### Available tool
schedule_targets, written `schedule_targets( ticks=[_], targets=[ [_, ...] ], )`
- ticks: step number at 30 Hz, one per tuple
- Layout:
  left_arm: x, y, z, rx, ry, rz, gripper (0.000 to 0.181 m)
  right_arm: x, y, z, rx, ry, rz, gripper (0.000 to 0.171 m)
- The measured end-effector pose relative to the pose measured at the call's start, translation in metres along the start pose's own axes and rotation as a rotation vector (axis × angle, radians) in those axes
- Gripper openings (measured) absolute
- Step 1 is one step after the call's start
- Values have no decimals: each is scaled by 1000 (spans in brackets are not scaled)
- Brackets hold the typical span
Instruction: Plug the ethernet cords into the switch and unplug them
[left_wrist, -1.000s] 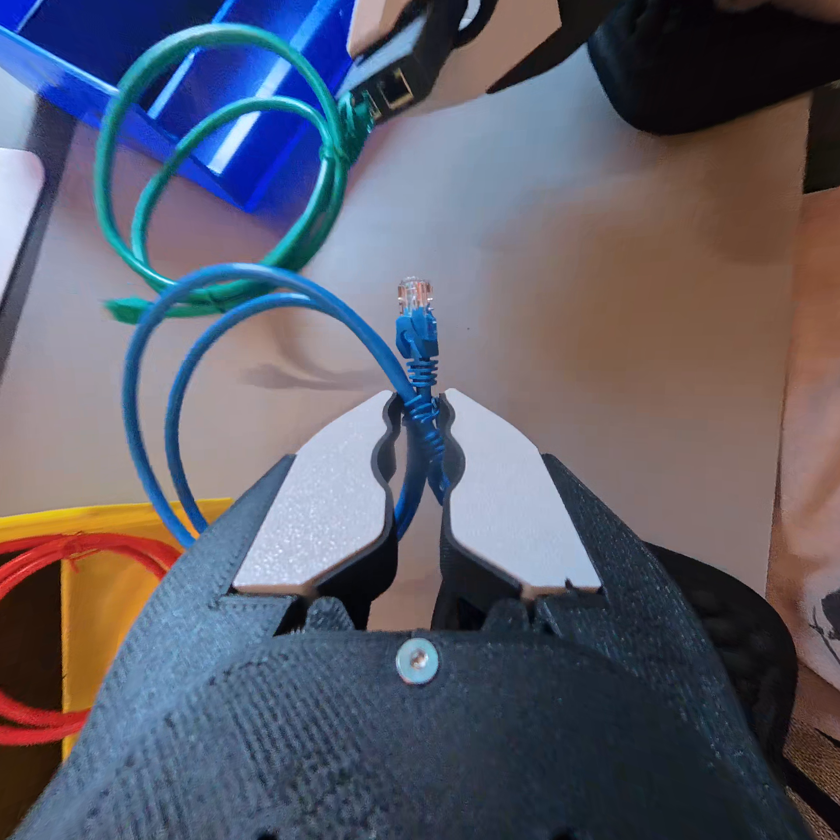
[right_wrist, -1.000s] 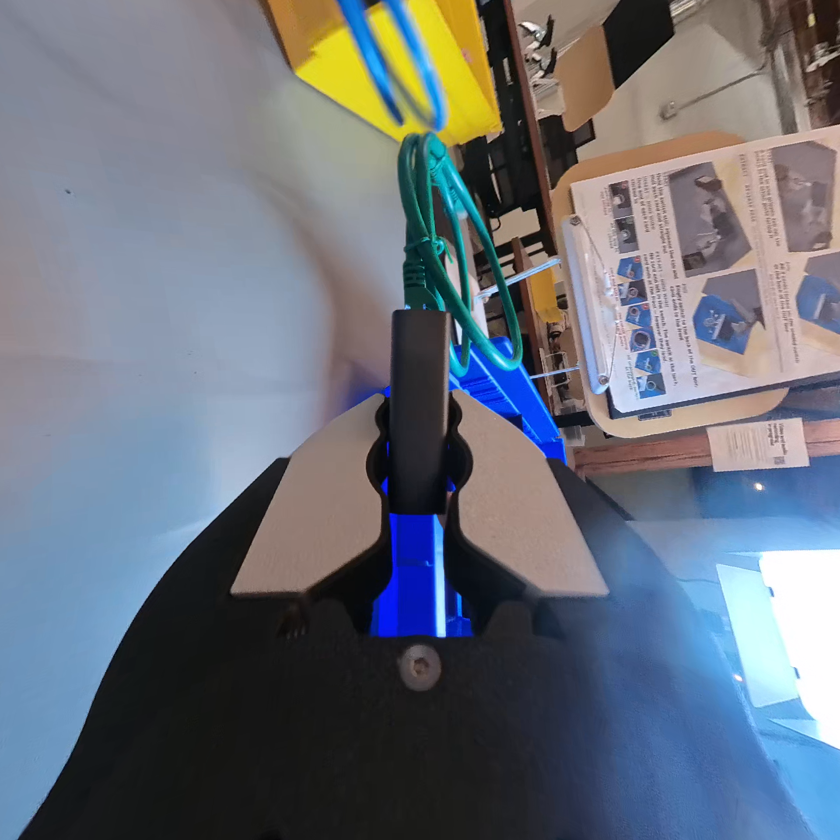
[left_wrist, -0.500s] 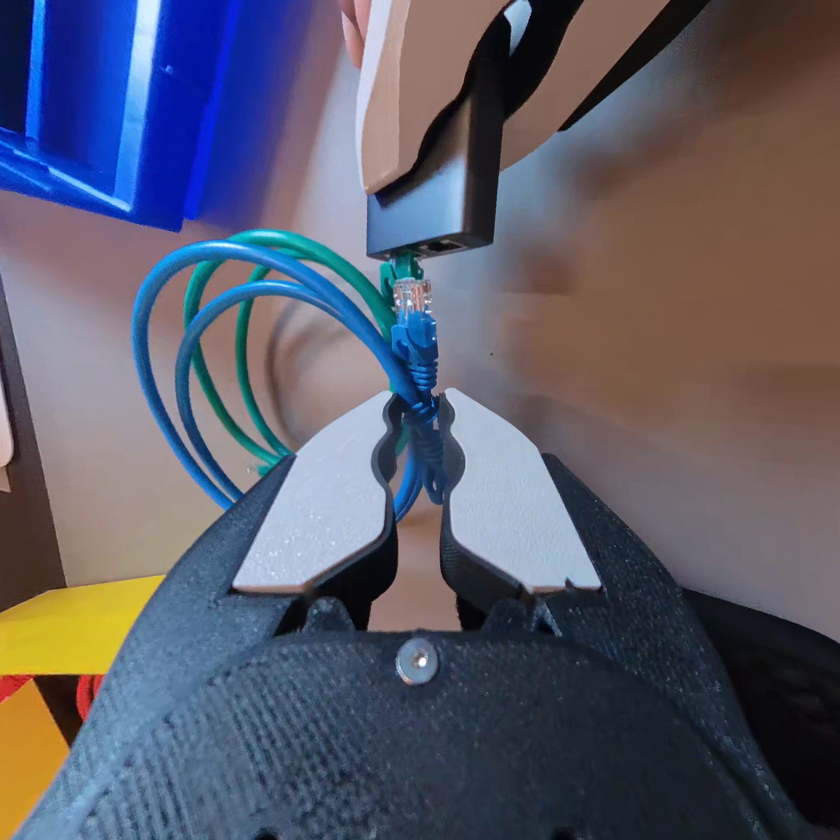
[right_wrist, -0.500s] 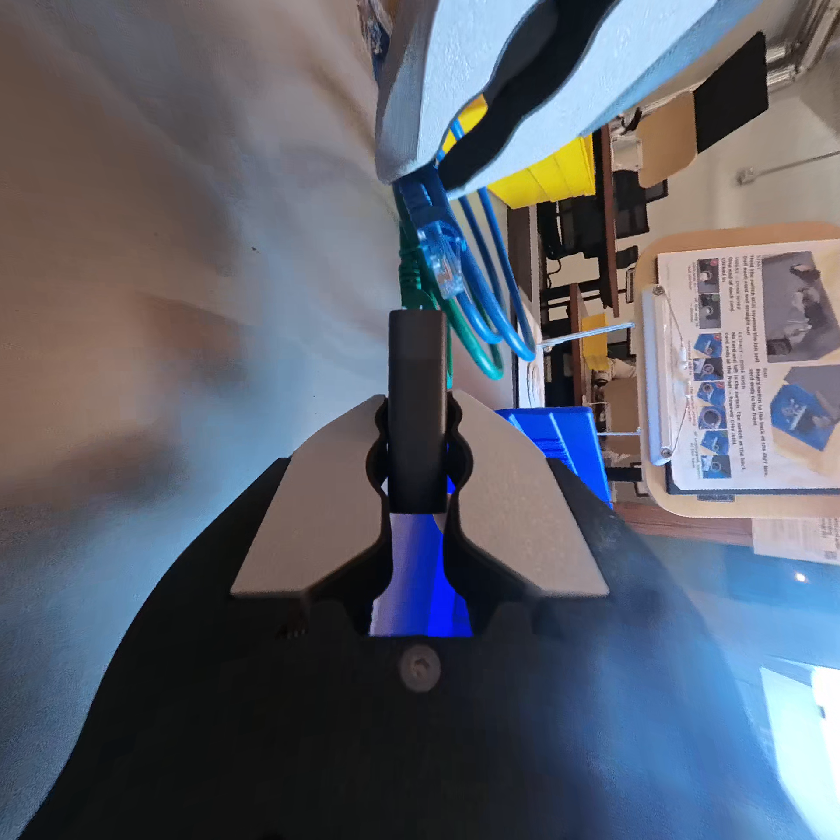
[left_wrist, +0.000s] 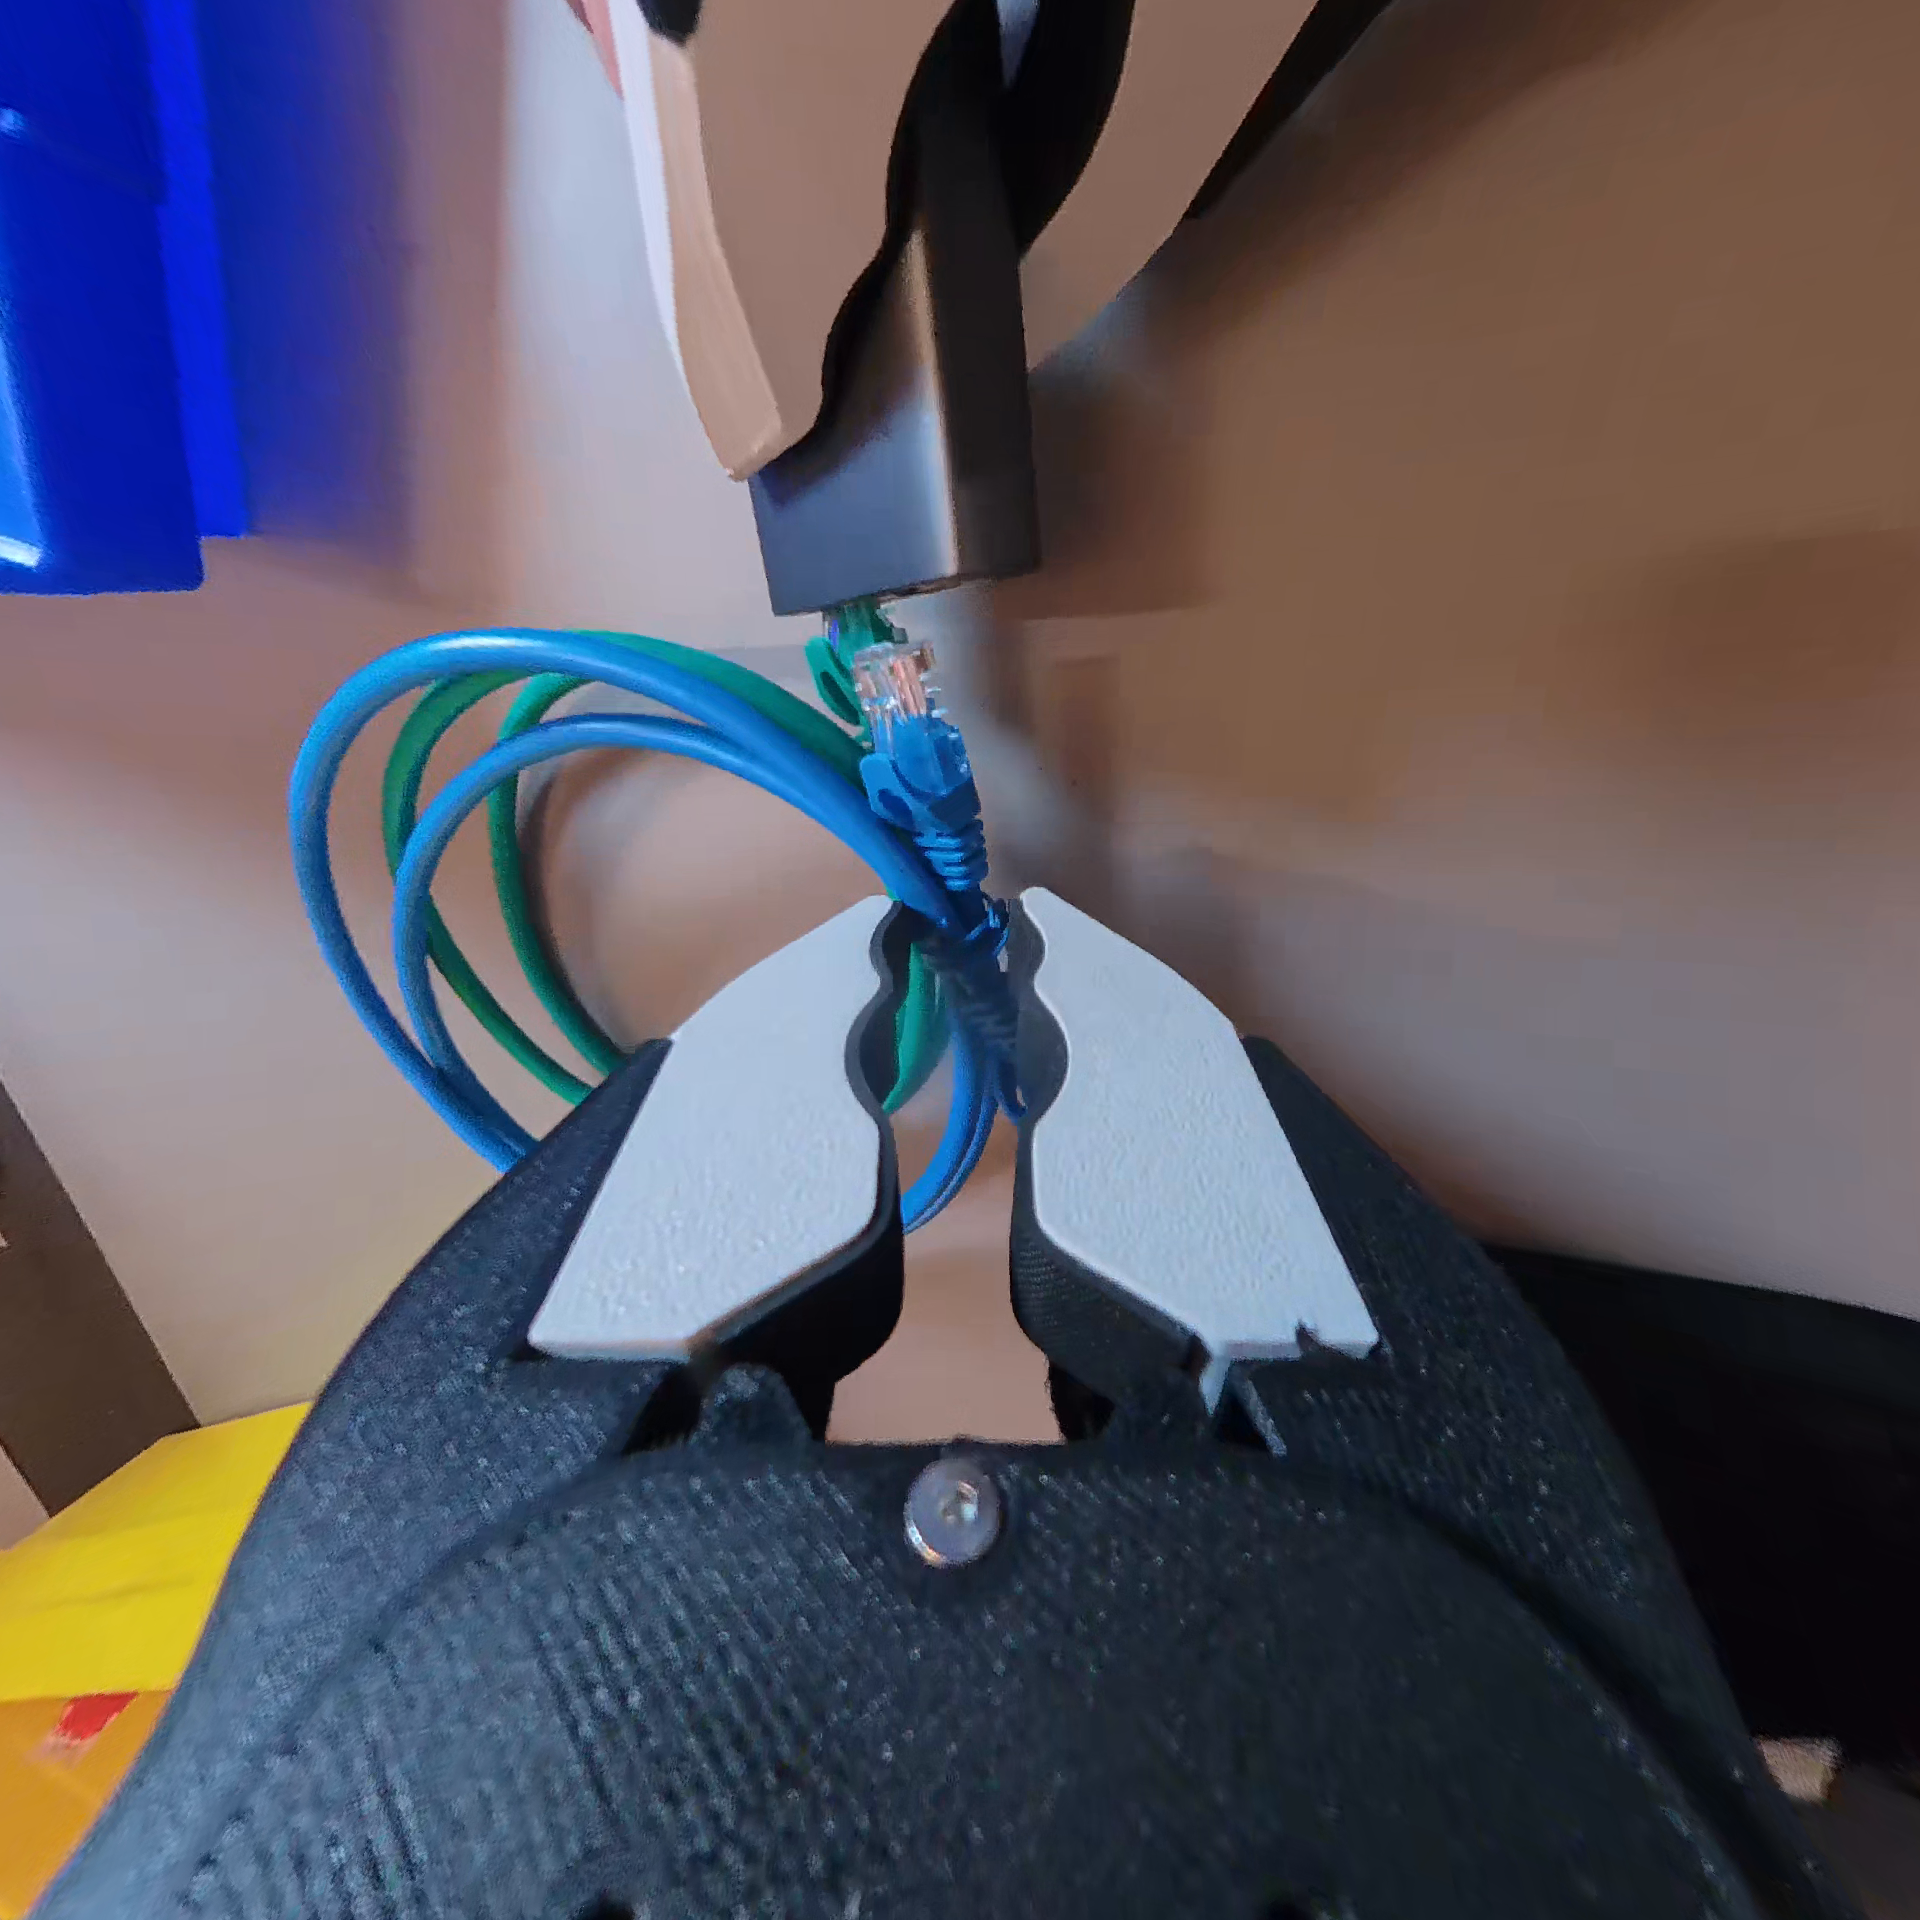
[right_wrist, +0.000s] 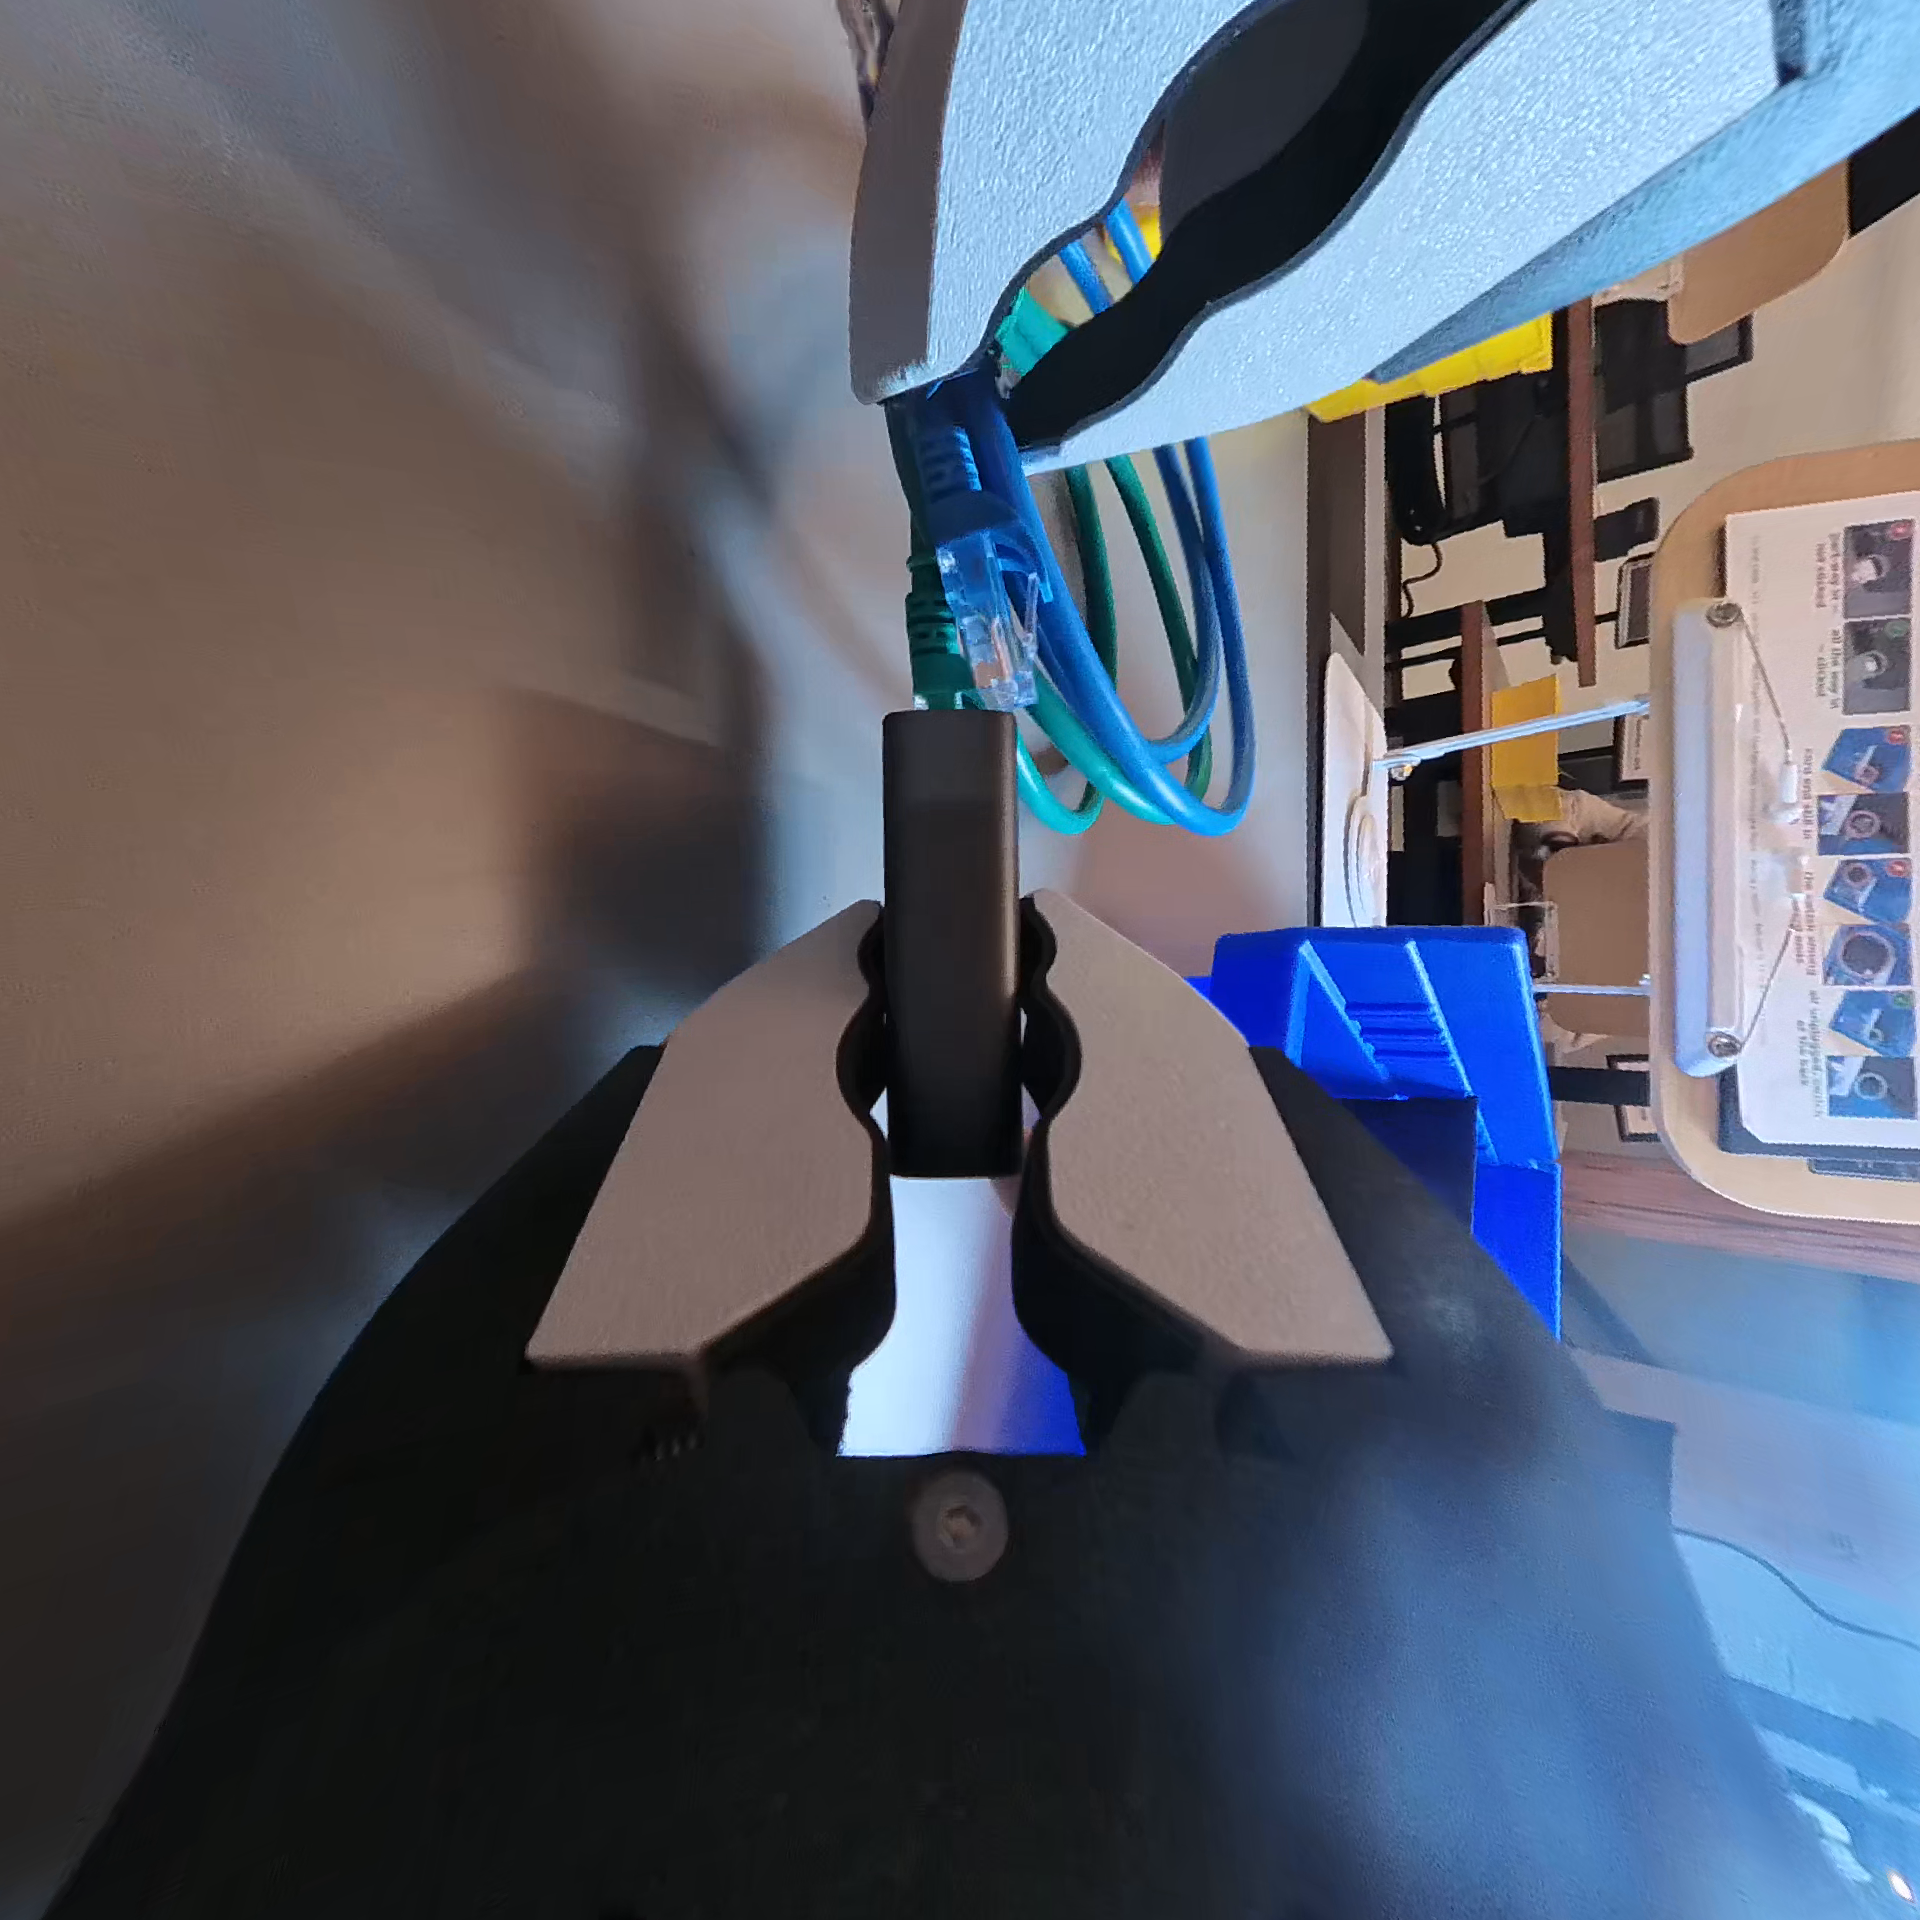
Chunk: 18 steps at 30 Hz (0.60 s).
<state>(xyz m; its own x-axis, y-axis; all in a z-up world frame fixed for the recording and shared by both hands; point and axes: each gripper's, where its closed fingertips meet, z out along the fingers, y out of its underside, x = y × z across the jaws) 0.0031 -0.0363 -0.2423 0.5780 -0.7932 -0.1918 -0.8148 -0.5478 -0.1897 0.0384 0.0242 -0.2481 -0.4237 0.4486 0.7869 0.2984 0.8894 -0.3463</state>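
My left gripper (left_wrist: 956, 914) is shut on the blue ethernet cord (left_wrist: 935, 790) just behind its boot. The clear plug (left_wrist: 891, 681) points up at the black switch (left_wrist: 914, 457), a short gap below its port face. My right gripper (right_wrist: 951, 904) is shut on the switch (right_wrist: 951, 914) and holds it in the air. A green ethernet cord (left_wrist: 457, 852) is plugged into the switch, and its loops hang beside the blue loops. In the right wrist view the blue plug (right_wrist: 987, 634) sits just off the switch's end, next to the green plug (right_wrist: 930, 655). The left gripper's fingers (right_wrist: 1039, 187) show above.
A blue bin (left_wrist: 94, 312) lies at the upper left of the tan table (left_wrist: 1455, 831), and also shows in the right wrist view (right_wrist: 1392, 1039). A yellow bin (left_wrist: 114, 1610) is at the lower left. An instruction sheet on a board (right_wrist: 1818, 831) stands to the right. There is about 7 centimetres between the tips of the two grippers.
The two grippers have closed in on each other. The blue plug has moved from well clear of the switch to just short of its ports, beside the green plug.
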Motion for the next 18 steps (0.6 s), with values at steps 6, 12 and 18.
schedule_targets(
  ticks=[6, 12, 18],
  targets=[
    [-4, -1, 7, 190, -57, -27, 19, 0, 7, 1, -20, -7, 9, 22],
    [-9, -2, 11, 377, -139, -90, 24, 1, 10, 1, -39, -9, 20, 22],
    [-16, 4, 11, 441, -230, -98, 21, 5, 16, 1, -55, -7, 49, 22]
  ],
)
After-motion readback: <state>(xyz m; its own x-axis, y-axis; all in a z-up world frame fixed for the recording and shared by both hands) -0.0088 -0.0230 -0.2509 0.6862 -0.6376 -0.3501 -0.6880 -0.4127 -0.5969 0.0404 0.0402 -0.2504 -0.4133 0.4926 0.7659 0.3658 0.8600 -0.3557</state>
